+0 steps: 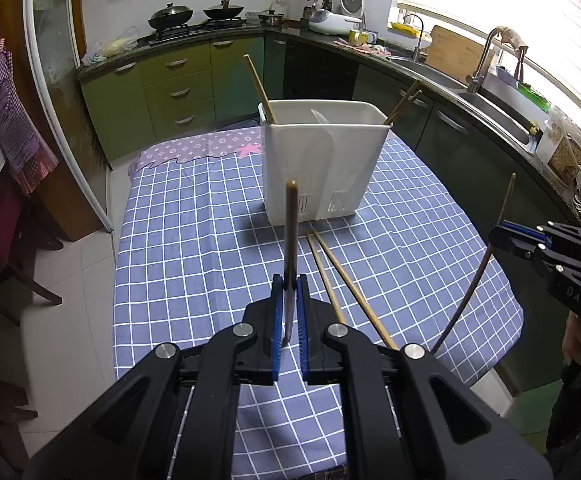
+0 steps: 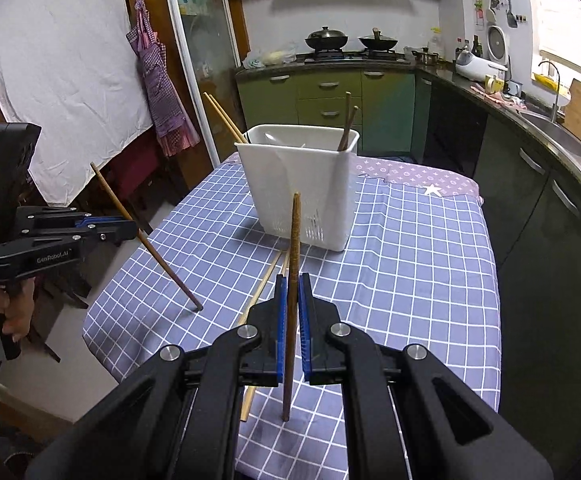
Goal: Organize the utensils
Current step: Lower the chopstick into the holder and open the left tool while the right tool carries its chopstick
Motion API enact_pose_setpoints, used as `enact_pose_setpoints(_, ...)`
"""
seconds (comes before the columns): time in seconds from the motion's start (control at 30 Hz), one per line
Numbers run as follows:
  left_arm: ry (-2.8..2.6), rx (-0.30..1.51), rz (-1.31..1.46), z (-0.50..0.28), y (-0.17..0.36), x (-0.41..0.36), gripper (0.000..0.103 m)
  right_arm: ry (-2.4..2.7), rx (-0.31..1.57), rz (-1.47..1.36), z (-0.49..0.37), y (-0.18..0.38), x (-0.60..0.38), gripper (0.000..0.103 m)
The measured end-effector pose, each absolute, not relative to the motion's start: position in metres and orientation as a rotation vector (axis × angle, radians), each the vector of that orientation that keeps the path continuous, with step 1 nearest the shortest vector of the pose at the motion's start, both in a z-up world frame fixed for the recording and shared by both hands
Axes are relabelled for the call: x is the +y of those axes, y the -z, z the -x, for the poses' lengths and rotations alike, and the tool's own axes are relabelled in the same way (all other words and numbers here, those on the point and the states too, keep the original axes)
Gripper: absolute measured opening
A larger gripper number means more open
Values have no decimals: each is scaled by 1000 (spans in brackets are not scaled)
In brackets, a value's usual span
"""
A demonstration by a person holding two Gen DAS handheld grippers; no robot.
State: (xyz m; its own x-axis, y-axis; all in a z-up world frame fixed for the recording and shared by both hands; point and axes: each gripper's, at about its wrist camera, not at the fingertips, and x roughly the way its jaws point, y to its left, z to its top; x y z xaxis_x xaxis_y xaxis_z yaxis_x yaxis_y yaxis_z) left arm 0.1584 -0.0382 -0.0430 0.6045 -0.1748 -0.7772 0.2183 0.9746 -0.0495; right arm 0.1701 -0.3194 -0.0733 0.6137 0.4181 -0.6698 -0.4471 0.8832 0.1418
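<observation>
A white utensil holder (image 1: 322, 160) (image 2: 302, 184) stands on the checked table, with chopsticks sticking out at both ends. My left gripper (image 1: 289, 284) is shut on a dark chopstick (image 1: 291, 240), held upright short of the holder; it also shows in the right wrist view (image 2: 126, 230) with its chopstick (image 2: 146, 240) slanting down to the cloth. My right gripper (image 2: 292, 280) is shut on a dark chopstick (image 2: 293, 280), held upright; it shows at the right edge of the left wrist view (image 1: 498, 230) with its chopstick (image 1: 486, 256). Two light chopsticks (image 1: 342, 276) (image 2: 264, 284) lie on the cloth before the holder.
The table (image 1: 194, 248) (image 2: 410, 272) has a blue checked cloth and ends close on both sides. Green cabinets and a counter with stove, pans and sink (image 1: 490, 100) run behind and to the right. A chair (image 1: 6, 264) stands at the left.
</observation>
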Motion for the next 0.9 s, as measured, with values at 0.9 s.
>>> enact_pose_setpoints(0.9, 249, 690, -72, -193, -70, -65, 7, -494, 758, 13, -162, 73, -328, 7)
